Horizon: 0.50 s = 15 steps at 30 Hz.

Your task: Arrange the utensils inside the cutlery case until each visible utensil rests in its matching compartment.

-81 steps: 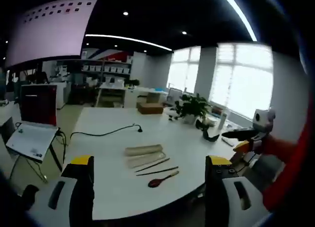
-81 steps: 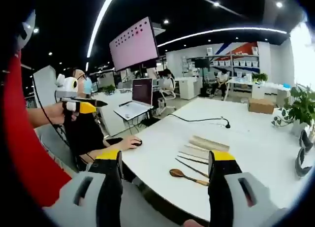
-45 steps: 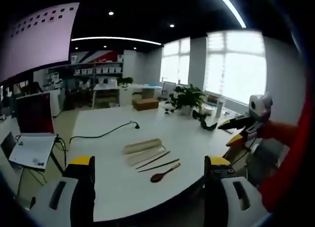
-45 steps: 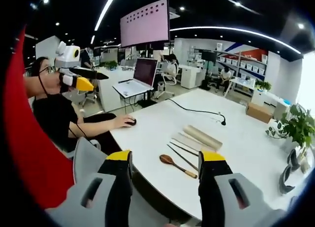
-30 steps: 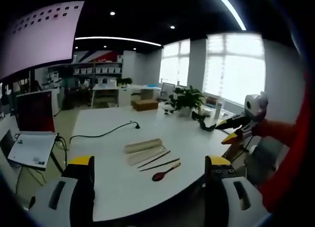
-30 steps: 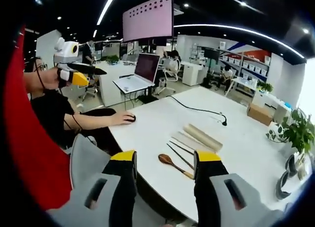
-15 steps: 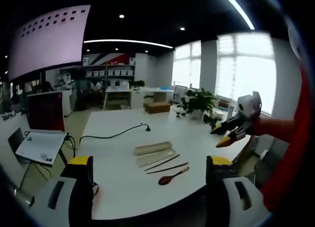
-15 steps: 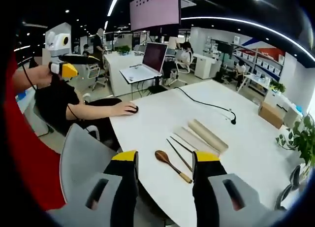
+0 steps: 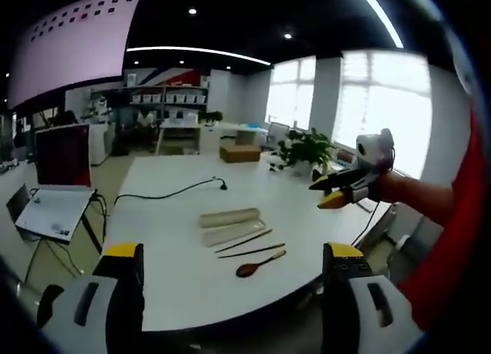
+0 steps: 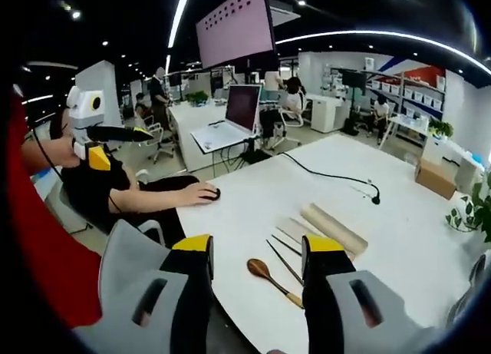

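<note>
A beige roll-up cutlery case (image 9: 229, 217) lies partly unrolled on the white table (image 9: 169, 277). Beside its flat flap rest two dark chopsticks (image 9: 245, 242) and a wooden spoon (image 9: 258, 266), all outside the case. My left gripper (image 9: 232, 253) hovers well short of the table, open and holding nothing. My right gripper (image 10: 257, 245) is also open and holds nothing, above the table's near edge. In the right gripper view the case (image 10: 337, 228), chopsticks (image 10: 282, 259) and spoon (image 10: 268, 276) lie just beyond its jaws. The right gripper (image 9: 337, 191) reaches in over the table's right side.
A black cable (image 9: 165, 193) runs across the far table. A seated person's hand rests on a mouse (image 10: 209, 193) at the table's edge. A grey chair back (image 10: 130, 254) stands close below. A laptop (image 10: 230, 112), potted plants (image 9: 305, 148) and a cardboard box (image 9: 239, 152) lie farther off.
Both cameras have shifted with the hands. In the left gripper view the right gripper has come further in over the table. The case and utensils lie where they were; both grippers stay open.
</note>
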### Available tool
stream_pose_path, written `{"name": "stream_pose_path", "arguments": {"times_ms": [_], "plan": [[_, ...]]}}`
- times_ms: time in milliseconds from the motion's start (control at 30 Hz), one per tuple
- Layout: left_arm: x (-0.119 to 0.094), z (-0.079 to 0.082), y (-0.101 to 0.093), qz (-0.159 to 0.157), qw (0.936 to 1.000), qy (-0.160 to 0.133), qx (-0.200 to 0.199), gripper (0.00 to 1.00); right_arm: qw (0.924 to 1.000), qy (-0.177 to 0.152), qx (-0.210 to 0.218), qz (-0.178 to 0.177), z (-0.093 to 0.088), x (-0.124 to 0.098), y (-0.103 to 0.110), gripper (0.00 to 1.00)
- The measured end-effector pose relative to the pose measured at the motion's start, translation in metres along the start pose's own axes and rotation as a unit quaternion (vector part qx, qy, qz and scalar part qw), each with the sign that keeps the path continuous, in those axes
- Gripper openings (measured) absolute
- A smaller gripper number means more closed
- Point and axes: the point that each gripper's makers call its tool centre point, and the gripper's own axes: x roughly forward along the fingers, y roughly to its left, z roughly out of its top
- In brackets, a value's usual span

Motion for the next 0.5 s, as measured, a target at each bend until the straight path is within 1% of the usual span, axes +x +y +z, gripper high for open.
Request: {"name": "stream_pose_path", "arguments": {"times_ms": [67, 167, 267, 333, 400, 500], "plan": [[-0.001, 0.007, -0.004, -0.012, 0.9998, -0.018, -0.001, 0.99, 1.0000, -0.002, 0.000, 0.002, 0.002, 0.001, 0.002, 0.44], [0.001, 0.003, -0.001, -0.006, 0.9999, -0.008, 0.008, 0.98, 0.9999, -0.004, -0.002, 0.010, 0.004, 0.005, 0.007, 0.44], [0.001, 0.003, -0.004, -0.014, 0.9998, -0.009, 0.009, 0.98, 0.9999, 0.005, -0.014, 0.007, 0.004, 0.009, 0.007, 0.43], [0.000, 0.007, -0.008, -0.020, 0.9995, -0.011, 0.021, 0.98, 0.9997, 0.012, -0.018, 0.010, 0.002, 0.010, 0.006, 0.41], [-0.002, 0.008, -0.008, -0.016, 0.9992, -0.012, 0.036, 0.98, 0.9992, 0.024, -0.026, 0.017, -0.002, 0.011, 0.006, 0.38], [-0.003, 0.006, -0.008, -0.014, 0.9990, -0.008, 0.041, 0.98, 0.9981, 0.043, -0.040, 0.019, -0.011, 0.014, 0.001, 0.36]]}}
